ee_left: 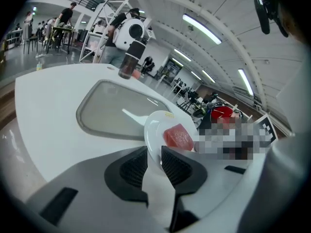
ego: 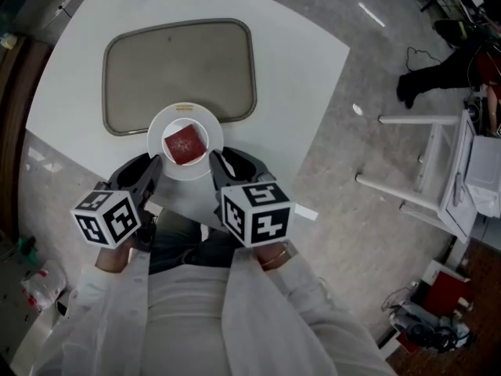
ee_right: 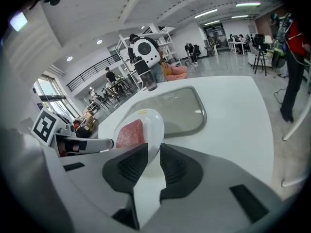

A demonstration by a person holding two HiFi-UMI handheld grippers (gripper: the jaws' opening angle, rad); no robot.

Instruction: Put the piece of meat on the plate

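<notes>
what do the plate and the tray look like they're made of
The plate is glossy white with a thin rim and bright highlights, so likely glazed ceramic, possibly melamine. The tray is matte grey-beige with a raised rounded rim, probably plastic; the look leaves it open.

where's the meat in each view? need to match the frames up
Head view: meat at centre, on the plate.
Left gripper view: meat right of centre, on the plate.
Right gripper view: meat left of centre, on the plate.
Shared landmark: the grey tray just beyond the plate.
</notes>
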